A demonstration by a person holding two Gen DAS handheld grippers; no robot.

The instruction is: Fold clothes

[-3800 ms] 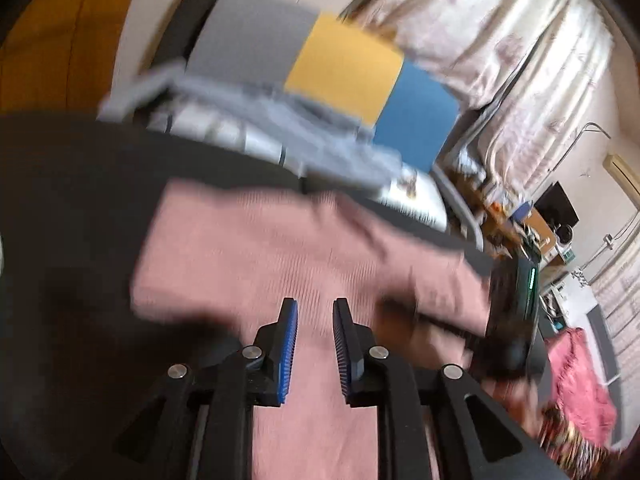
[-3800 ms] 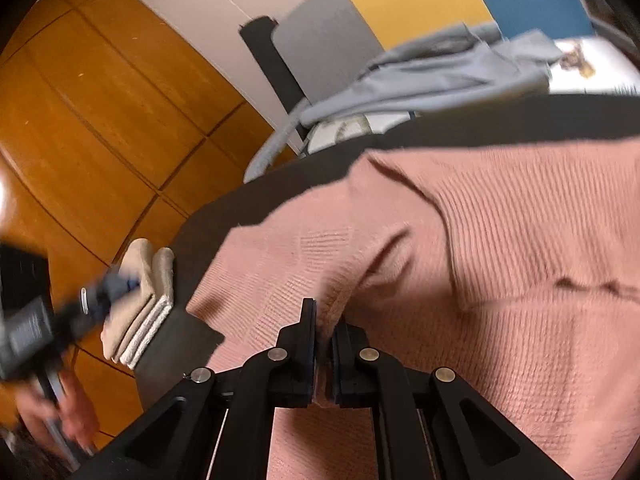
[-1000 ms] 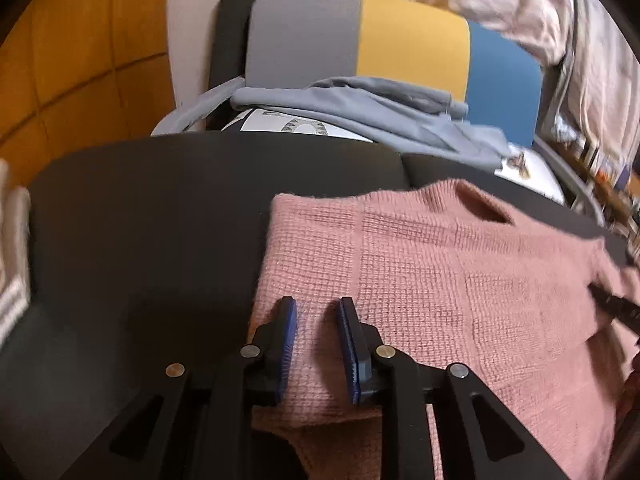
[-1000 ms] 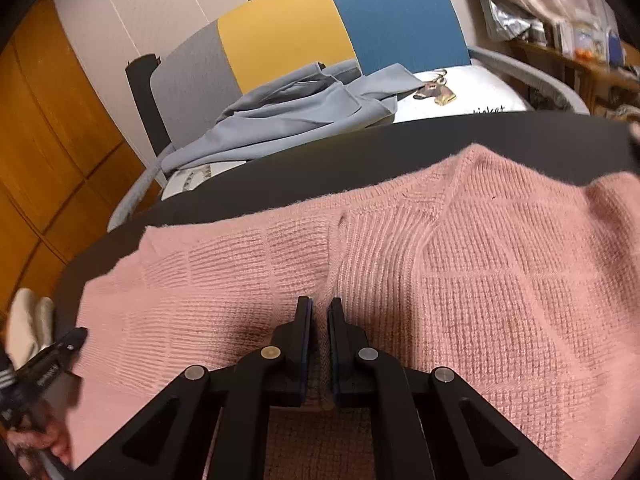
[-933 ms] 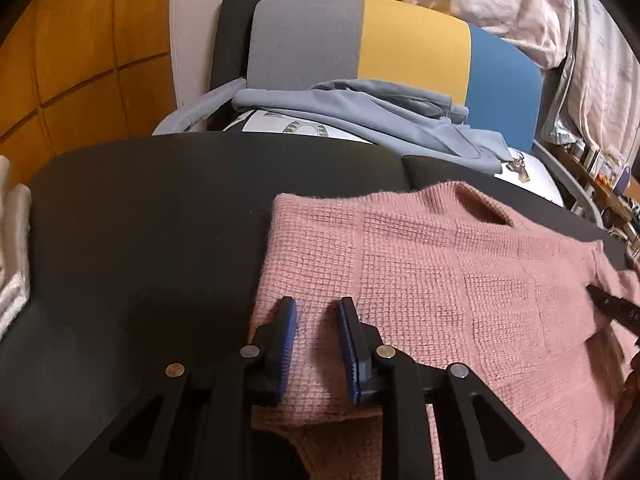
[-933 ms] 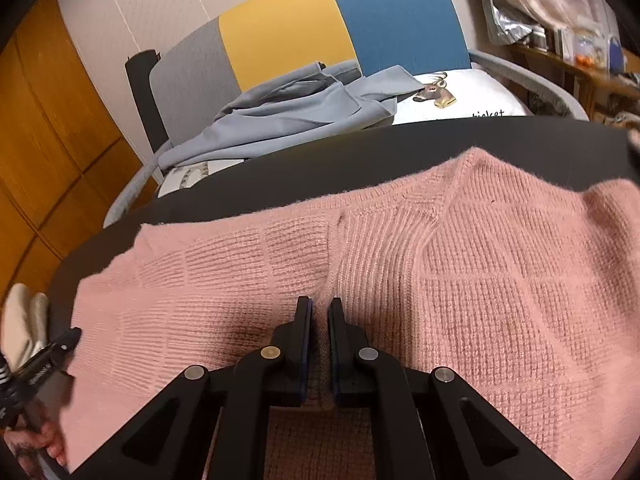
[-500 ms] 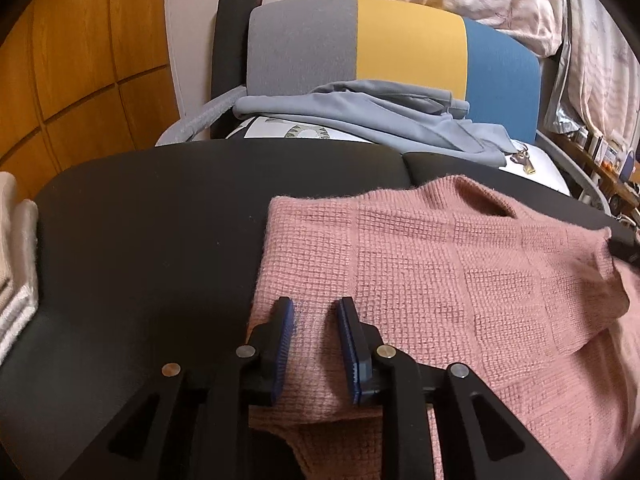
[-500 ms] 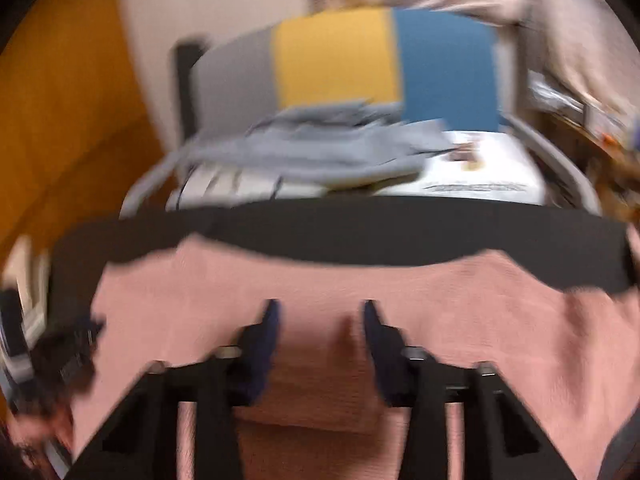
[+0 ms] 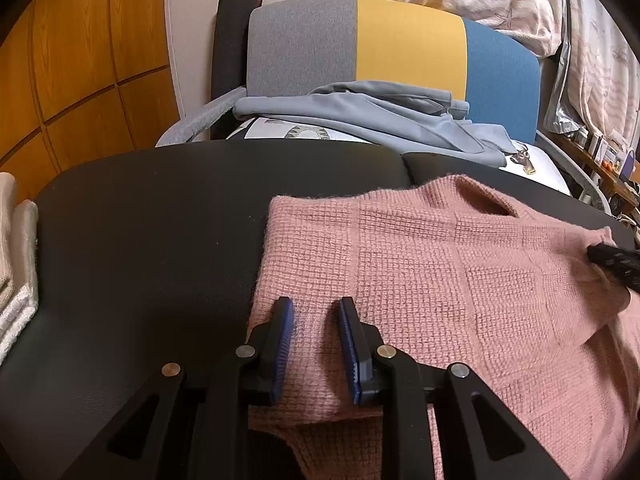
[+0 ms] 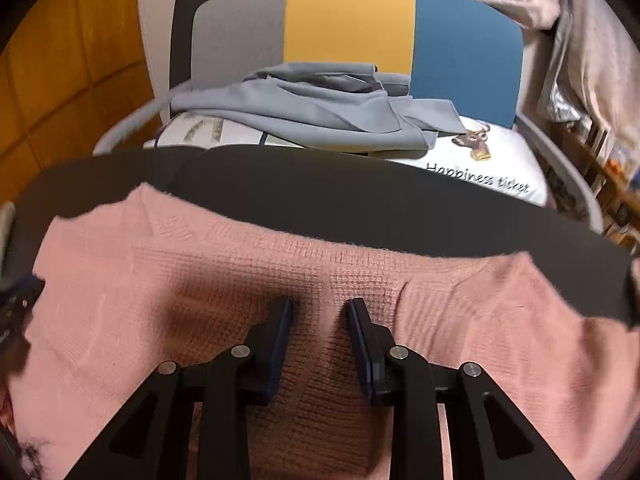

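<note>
Since the previous second, the right gripper [image 10: 320, 312] has released its pinch on the pink sweater [image 10: 240, 280] and its fingers now stand spread apart above the knit; the left gripper [image 9: 314, 312] is unchanged. Left wrist view: the left gripper's blue-padded fingers [image 9: 282, 344] are parted, with a fold of the pink sweater [image 9: 440, 280] lying between them — not clamped. The sweater lies folded on the black table [image 9: 160, 240], its left edge straight, its neckline toward the far side. The tip of the right gripper [image 9: 612, 258] rests on the sweater at the right margin. A beige folded towel [image 9: 16, 260] sits at the table's left edge. Right wrist view: the image is slightly blurred. The sweater spreads across the near table [image 10: 360, 200]. Beyond it, a grey garment [image 10: 320, 108] lies heaped on a grey-yellow-blue chair [image 10: 348, 20].
</note>
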